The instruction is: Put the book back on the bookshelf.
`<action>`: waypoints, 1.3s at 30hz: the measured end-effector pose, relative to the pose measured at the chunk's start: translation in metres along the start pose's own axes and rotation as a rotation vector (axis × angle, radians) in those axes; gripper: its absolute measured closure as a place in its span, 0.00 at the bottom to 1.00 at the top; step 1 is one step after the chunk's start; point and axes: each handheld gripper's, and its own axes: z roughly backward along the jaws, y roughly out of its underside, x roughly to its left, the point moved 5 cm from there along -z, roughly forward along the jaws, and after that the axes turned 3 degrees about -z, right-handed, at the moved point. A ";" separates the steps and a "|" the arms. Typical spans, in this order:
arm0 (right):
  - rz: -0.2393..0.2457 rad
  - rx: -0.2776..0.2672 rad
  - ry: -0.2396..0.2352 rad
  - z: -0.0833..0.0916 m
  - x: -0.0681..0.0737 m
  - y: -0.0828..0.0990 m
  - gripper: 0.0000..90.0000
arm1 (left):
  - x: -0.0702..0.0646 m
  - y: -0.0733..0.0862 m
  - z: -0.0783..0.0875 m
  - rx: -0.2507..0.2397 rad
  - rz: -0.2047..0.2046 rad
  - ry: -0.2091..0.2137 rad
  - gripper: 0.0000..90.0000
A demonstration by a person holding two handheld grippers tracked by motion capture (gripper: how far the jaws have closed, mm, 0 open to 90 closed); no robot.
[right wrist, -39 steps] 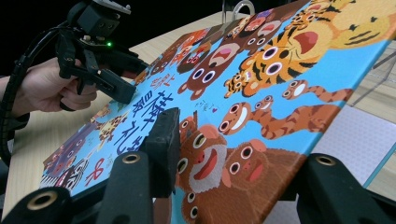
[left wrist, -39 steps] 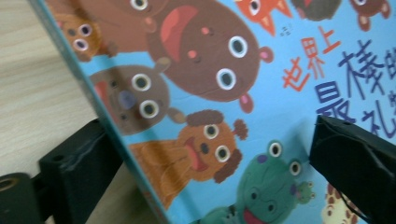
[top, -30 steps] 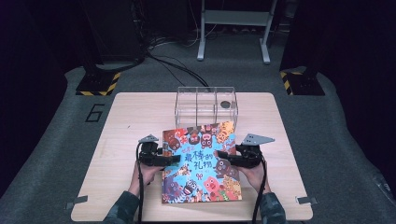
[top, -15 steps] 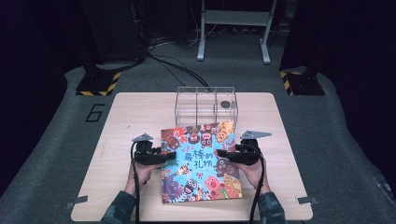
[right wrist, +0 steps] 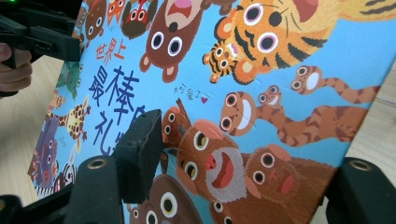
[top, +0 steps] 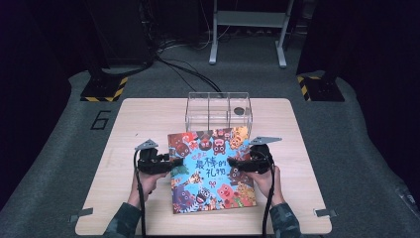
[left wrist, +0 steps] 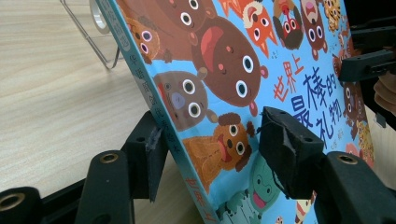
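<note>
Your picture book (top: 212,168) lies cover-up on the wooden table (top: 124,129), its far edge near the clear acrylic box (top: 218,110) that stands toward the table's back. In the high view the box is split by clear walls into compartments; a small round dark object (top: 239,111) sits in the right-hand one, and I cannot make out anything in the others. In the left gripper view a roll of clear tape (left wrist: 99,16) shows through the box's wall beyond the book's corner; which compartment it is in I cannot tell.

Your left gripper (top: 174,165) straddles the book's spine edge: one pad (left wrist: 150,158) below the spine, the other over the cover, jaws about half spread and just been closing. The upper pad looks to rest on the cover; whether the pair truly pinches it I cannot tell.

Your right gripper (top: 234,164) sits on the opposite edge. Its jaws have just been opening, and in its own view they stand apart, one pad (right wrist: 140,154) over the cover, the other beyond the book's edge. The book is between them, not clamped.
</note>
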 end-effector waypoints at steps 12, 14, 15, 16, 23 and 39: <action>0.013 -0.004 0.039 -0.002 0.006 -0.008 0.32 | -0.004 -0.007 0.012 -0.036 -0.022 0.007 0.53; 0.015 -0.008 0.046 -0.002 0.007 -0.010 0.31 | -0.005 -0.009 0.014 -0.046 -0.026 0.008 0.54; 0.023 -0.008 0.053 -0.001 0.008 -0.011 0.31 | -0.005 -0.010 0.015 -0.047 -0.027 0.006 0.55; 0.022 -0.012 0.058 -0.001 0.009 -0.012 0.30 | -0.005 -0.011 0.016 -0.047 -0.028 0.010 0.56; 0.032 -0.009 0.061 0.002 0.011 -0.019 0.31 | -0.009 -0.019 0.026 -0.056 -0.061 0.017 0.61; 0.044 -0.018 0.036 0.008 0.009 -0.018 0.32 | -0.014 -0.024 0.035 -0.051 -0.115 0.059 0.67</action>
